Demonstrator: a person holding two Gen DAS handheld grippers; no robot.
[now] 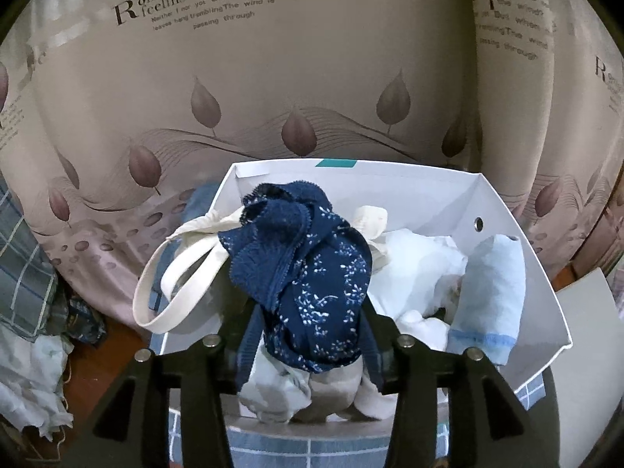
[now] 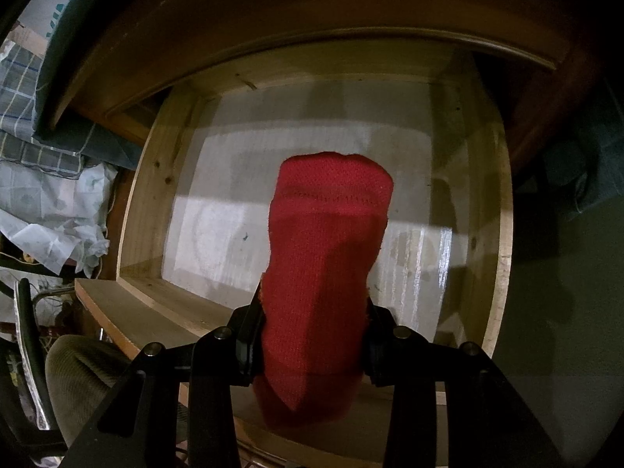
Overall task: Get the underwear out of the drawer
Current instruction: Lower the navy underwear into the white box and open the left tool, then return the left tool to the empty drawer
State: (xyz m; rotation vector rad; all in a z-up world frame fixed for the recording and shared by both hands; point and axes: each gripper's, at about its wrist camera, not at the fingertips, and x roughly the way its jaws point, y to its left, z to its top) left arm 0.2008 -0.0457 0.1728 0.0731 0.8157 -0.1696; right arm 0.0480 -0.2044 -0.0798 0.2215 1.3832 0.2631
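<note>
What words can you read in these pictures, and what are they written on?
On the curtain, left print:
"Romatc feelings" (roughly; letters are ornate)
"Who has seen the wind?"
"Neither I nor you But when the leaves hang trembling The wind is passing through"
The same print repeats at the curtain's right, partly cut off and blurred.
Large pale letters at the curtain's top edge: cut off, unreadable.
On the packaging, right wrist view, top left: large green letters, cut off, unreadable.

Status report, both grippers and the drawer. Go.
Left gripper shut on navy floral underwear, over the white box of laundry. Right gripper shut on red garment, above the wooden drawer. Drawer floor otherwise bare. Nothing in the way.
</note>
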